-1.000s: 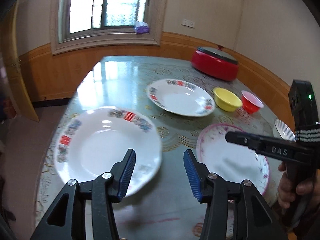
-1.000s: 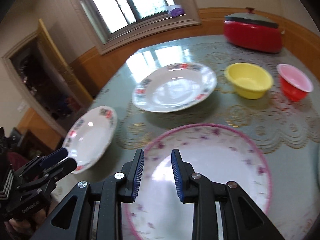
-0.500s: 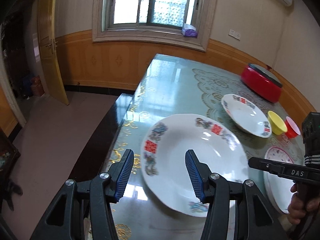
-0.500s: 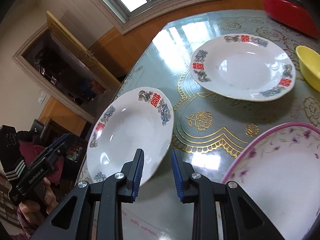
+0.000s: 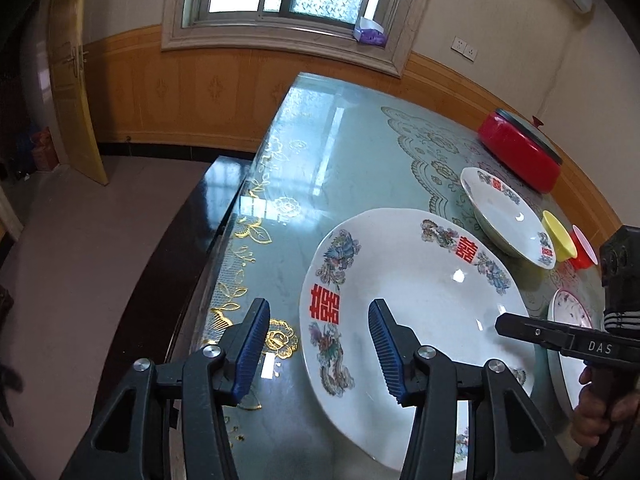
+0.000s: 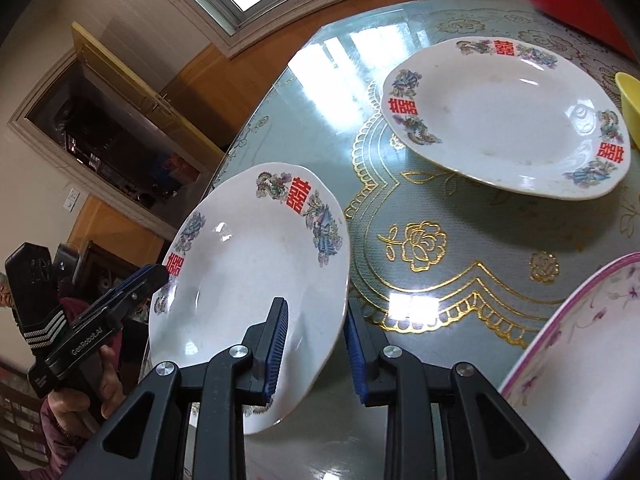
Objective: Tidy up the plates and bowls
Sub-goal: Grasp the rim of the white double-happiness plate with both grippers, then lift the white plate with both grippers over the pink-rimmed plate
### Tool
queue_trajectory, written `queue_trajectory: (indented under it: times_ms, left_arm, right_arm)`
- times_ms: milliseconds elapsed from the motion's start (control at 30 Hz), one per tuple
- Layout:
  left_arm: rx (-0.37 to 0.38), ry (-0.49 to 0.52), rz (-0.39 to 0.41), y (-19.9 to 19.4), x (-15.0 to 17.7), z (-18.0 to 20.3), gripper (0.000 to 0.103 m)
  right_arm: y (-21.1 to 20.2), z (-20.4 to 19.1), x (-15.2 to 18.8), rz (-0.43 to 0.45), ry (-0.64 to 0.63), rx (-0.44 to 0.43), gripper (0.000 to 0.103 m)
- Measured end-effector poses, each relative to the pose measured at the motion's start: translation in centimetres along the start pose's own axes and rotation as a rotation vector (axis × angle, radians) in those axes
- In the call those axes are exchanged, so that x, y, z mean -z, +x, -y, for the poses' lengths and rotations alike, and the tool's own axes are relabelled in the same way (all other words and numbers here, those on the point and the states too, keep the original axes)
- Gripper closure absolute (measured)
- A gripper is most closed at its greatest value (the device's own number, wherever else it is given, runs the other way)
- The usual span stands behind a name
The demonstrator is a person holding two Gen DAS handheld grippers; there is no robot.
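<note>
A white plate with red characters (image 5: pixel 420 312) lies near the table's left edge; it also shows in the right wrist view (image 6: pixel 248 288). My left gripper (image 5: pixel 316 348) is open, its jaws straddling the plate's left rim. My right gripper (image 6: pixel 316 348) is open, its jaws on either side of the plate's right rim. A second matching plate (image 6: pixel 504 116) lies farther back, also in the left wrist view (image 5: pixel 508 216). A pink-rimmed plate (image 6: pixel 580 356) lies at the right. A yellow bowl (image 5: pixel 558 236) and a red bowl (image 5: pixel 582 248) stand behind.
A red lidded pot (image 5: pixel 520 152) stands at the table's far right by the wall. The table edge (image 5: pixel 224 248) and a dark bench run along the left, with floor beyond. The right gripper shows in the left wrist view (image 5: pixel 560 336).
Both grippers have swung left to the near plate. They now bracket its opposite rims. The pink-rimmed plate has slid to the right of both views.
</note>
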State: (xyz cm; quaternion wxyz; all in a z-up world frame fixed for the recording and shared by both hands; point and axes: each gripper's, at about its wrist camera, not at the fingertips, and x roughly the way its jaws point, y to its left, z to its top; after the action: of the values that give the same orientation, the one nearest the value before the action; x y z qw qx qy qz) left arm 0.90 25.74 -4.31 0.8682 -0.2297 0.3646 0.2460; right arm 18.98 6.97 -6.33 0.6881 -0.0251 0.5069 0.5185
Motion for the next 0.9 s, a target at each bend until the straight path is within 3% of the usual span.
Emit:
queue_trajectory:
  times_ms: [200, 300, 567, 767, 900]
  left_arm:
    - [0.02, 0.055, -0.03, 2.1, -0.6, 0.7, 0.071]
    - [-0.003, 0.074, -0.019, 2.5, -0.6, 1.2, 0.072]
    - [0.01, 0.139, -0.017, 2.4, 0.2, 2.9, 0.071]
    - [-0.005, 0.104, -0.021, 2.1, 0.3, 2.9, 0.071]
    - [-0.008, 0.09, -0.011, 1.3, 0.4, 3.1, 0.072]
  right_arm:
    - [0.9, -0.6, 0.1, 0.018, -0.034, 0.019, 0.075]
    - [0.8, -1.1, 0.4, 0.03, -0.086, 0.069, 0.082]
    - [-0.6, 0.2, 1.0, -0.006, -0.086, 0.049, 0.078]
    - [-1.0, -0.6, 1.6, 0.02, -0.127, 0.103, 0.08]
    - [-1.5, -0.6, 1.9, 0.013, -0.131, 0.094, 0.08]
